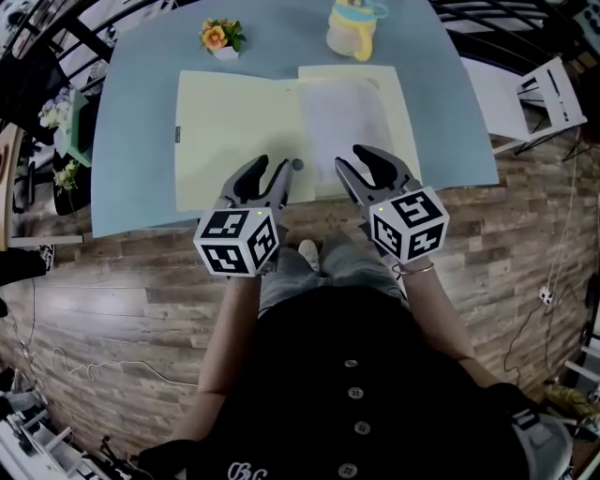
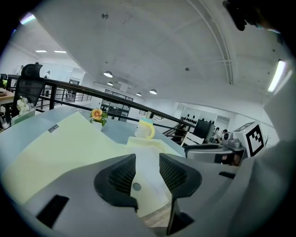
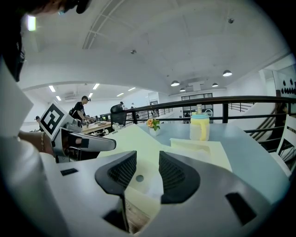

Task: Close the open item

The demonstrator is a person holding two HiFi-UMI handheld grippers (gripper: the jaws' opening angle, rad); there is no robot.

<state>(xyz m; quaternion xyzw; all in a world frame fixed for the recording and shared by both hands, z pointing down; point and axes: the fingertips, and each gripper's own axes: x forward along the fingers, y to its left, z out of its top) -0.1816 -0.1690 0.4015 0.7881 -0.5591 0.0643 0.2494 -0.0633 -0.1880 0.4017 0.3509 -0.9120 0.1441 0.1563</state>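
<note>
Two grippers in frame, both over the near edge of the table [image 1: 141,112].

Task item: a pale yellow folder [image 1: 234,122] lies open and flat in the middle of the light blue table, both leaves spread. A white sheet of paper [image 1: 342,122] rests on its right leaf. A small grey round fastener [image 1: 297,165] sits at the folder's near edge, close to the centre fold.

Left gripper [image 1: 270,169]: tips over the folder's near edge, just left of the fastener. Its own view shows the jaws [image 2: 147,157] apart with a moderate gap and nothing between the pads; the folder and fastener show through the gap.

Right gripper [image 1: 352,159]: tips over the near edge of the right leaf, just right of the fastener. Jaws [image 3: 148,155] likewise apart and empty, with the folder showing between them. No view shows whether either gripper touches the folder.

Other items: a small flower pot [image 1: 222,37] and a bottle with a yellow handle [image 1: 354,28] at the far edge of the table, beyond the folder. A white chair [image 1: 548,94] stands to the table's right on the wooden floor [image 1: 122,281].
</note>
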